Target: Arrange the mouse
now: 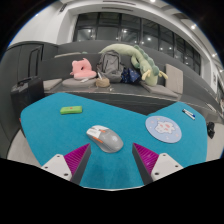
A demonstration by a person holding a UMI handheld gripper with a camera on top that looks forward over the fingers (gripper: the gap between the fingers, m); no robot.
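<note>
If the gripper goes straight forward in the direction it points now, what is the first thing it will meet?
Most likely the mouse. It lies on the blue mat just ahead of the open gripper, roughly in line with the gap between the fingers, slightly toward the left one. Depth is hard to judge, so the exact contact point is uncertain.

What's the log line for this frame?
task: arrange mouse | gripper: open, empty | mouse: on table, just ahead of jaws | mousepad: beside mouse, apart

We count one mouse (104, 138), one round pad (164, 127) and one green block (70, 110). Beyond them we see two plush toys: one pink (82, 68), one green (137, 60).
</note>
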